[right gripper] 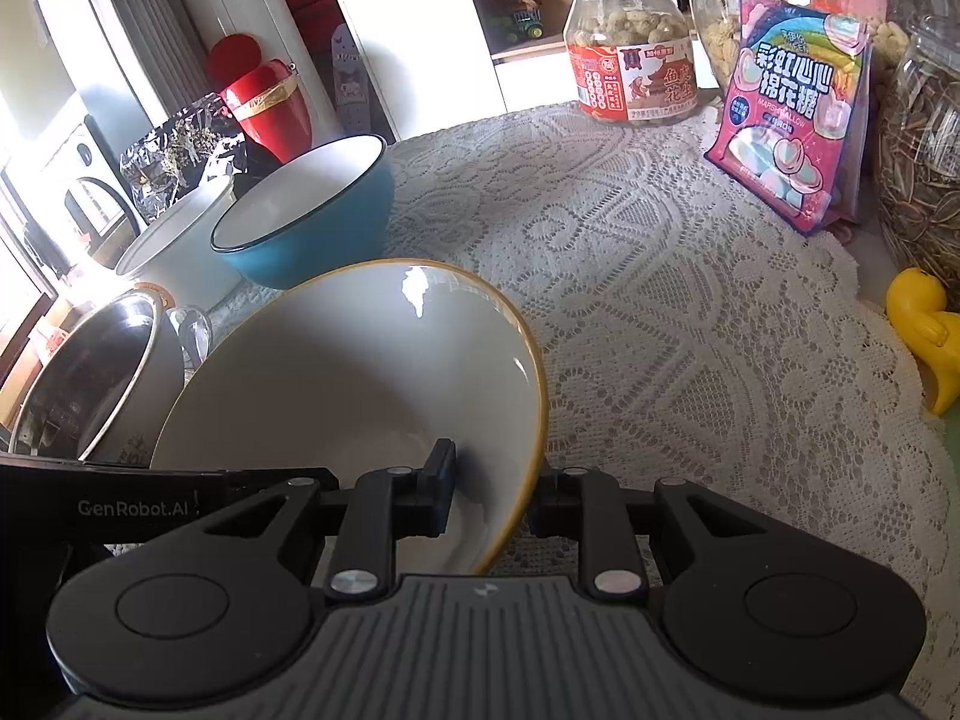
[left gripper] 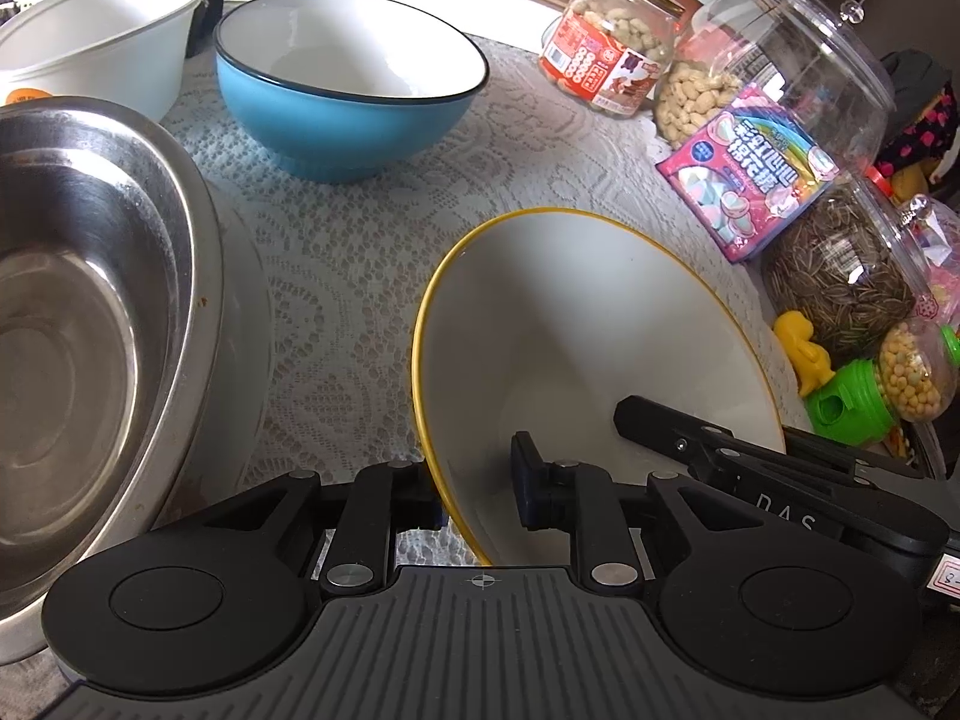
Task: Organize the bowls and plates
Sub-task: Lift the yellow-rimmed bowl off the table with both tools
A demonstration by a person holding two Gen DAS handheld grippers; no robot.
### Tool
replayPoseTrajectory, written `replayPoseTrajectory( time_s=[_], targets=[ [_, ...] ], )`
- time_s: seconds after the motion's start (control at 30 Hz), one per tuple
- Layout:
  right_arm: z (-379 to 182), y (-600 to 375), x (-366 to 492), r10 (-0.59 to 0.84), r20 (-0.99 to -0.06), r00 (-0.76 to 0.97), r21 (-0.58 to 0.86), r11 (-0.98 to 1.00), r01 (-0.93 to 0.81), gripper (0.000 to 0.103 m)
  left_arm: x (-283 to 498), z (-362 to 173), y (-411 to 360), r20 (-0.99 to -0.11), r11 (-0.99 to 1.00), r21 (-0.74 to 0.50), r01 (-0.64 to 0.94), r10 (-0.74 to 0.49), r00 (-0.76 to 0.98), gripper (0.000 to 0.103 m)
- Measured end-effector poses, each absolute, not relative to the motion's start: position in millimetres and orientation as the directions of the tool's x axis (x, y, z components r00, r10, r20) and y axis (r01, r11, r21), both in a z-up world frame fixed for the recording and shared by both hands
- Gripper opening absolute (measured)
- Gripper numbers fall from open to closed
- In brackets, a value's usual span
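Gripped at opposite rims by the clamped left gripper (left gripper: 480, 495) and right gripper (right gripper: 495, 495), a yellow-rimmed white ceramic bowl (left gripper: 588, 324), stiff, glossy-slick and breakable, hangs tilted over the lace tablecloth (right gripper: 690, 312), a blue-sided bowl (left gripper: 348, 120) at eleven o'clock.

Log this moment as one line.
left hand-held gripper: on yellow-rimmed bowl | right hand-held gripper: same bowl rim | bowl: tilted

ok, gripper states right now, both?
Left gripper: shut on the yellow-rimmed bowl, at its rim.
Right gripper: shut on the same bowl's rim.
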State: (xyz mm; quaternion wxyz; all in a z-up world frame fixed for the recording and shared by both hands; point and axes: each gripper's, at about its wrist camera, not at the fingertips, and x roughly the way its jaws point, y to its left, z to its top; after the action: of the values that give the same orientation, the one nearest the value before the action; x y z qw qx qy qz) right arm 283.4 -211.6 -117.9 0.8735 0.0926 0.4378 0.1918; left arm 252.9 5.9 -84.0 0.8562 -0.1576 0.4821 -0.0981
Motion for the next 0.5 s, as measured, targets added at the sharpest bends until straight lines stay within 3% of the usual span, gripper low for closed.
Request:
replayPoseTrajectory(
  time_s=[0.5],
  targets=[
    [-114.4, -209.2, 280.2, 0.398, -0.741, 0.54, 0.302, 0.917, -0.261, 0.023, 252.5, -79.6, -1.5, -0.818, 0.944, -0.325, 0.059, -0.312, 0.483, 0.026]
  ],
)
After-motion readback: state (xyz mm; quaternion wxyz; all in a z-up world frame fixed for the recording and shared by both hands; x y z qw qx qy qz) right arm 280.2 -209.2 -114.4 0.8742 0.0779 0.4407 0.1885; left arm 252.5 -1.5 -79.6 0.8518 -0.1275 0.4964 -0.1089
